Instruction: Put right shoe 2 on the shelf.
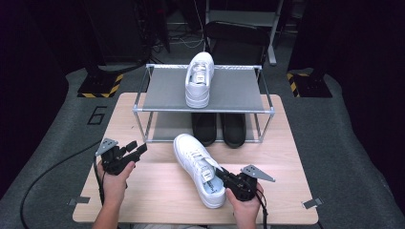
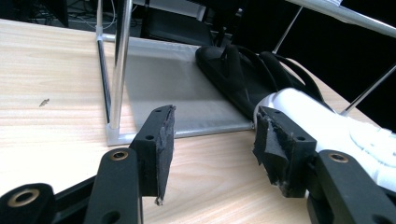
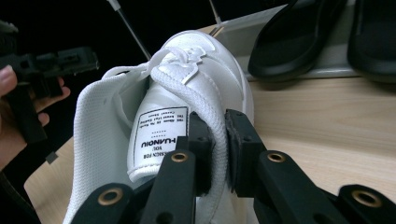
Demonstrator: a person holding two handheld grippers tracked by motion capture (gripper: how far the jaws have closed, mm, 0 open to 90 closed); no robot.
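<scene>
Jaws of the right gripper [image 3: 217,140] are closed onto the padded side collar of a white sneaker [image 1: 198,168], one pad inside the shoe opening and one outside, with the collar edge pinched between them. Jaws of the left gripper [image 2: 212,140] stand wide apart with nothing between the pads; bare table shows through the gap.

Count of footwear: four items. Two white sneakers and two black shoes.

White sneaker no. 1, the held one, lies on the wooden table [image 1: 286,157] in front of the rack, toe toward the rack and heel toward the person, angled slightly to the person's right. In the right gripper view its tongue label is readable and the laces are tied. Whether its sole rests fully on the table cannot be told.

White sneaker no. 2 [image 1: 199,78] stands upright on the top shelf of the rack, about mid-width, toe toward the person.

Black shoes [image 1: 219,128], two in number, sit side by side on the lower shelf, directly behind the held sneaker's toe. In the left gripper view the held sneaker's toe lies just beside the nearer black shoe.

Shoe rack [image 1: 157,109]: one, metal-framed, two grey shelves, standing at the far half of the table.

Grippers: two. Left one is held above the table's near left part, well apart from the sneaker.
</scene>
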